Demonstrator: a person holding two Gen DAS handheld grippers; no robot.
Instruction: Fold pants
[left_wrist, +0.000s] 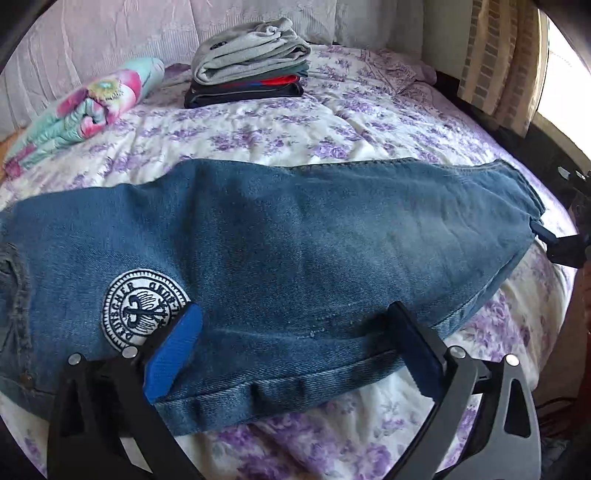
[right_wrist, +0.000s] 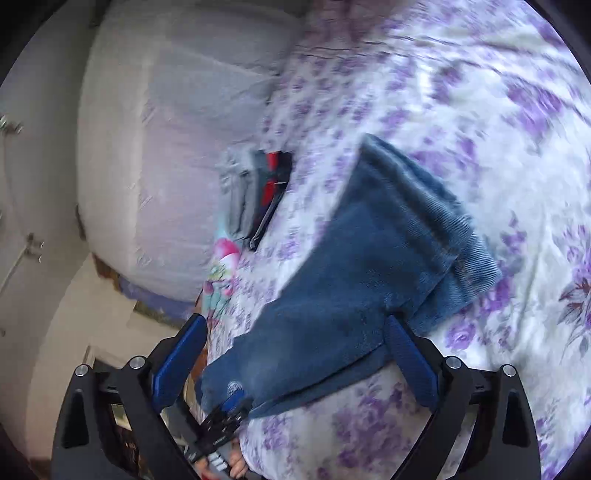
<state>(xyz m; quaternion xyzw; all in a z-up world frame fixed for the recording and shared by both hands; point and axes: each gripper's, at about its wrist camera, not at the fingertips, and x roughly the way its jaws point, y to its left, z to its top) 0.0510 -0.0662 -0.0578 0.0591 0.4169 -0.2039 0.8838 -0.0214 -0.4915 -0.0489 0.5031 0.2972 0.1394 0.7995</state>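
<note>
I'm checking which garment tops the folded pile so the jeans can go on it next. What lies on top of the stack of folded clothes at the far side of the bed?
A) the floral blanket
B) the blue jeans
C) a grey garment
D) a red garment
C: in the left wrist view a grey garment tops the stack, with red and dark layers beneath it, while the jeans lie apart on the bedspread.

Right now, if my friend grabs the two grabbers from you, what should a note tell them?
Left gripper: open, over the near edge of the jeans, holding nothing.
Right gripper: open, at the leg end, holding nothing.
Jeans lie flat across the floral bedspread, legs apparently laid together, round patch facing up.
Folded clothes stack sits at the far side.
Left to do: fold the jeans shorter, probably add them to the stack.
</note>
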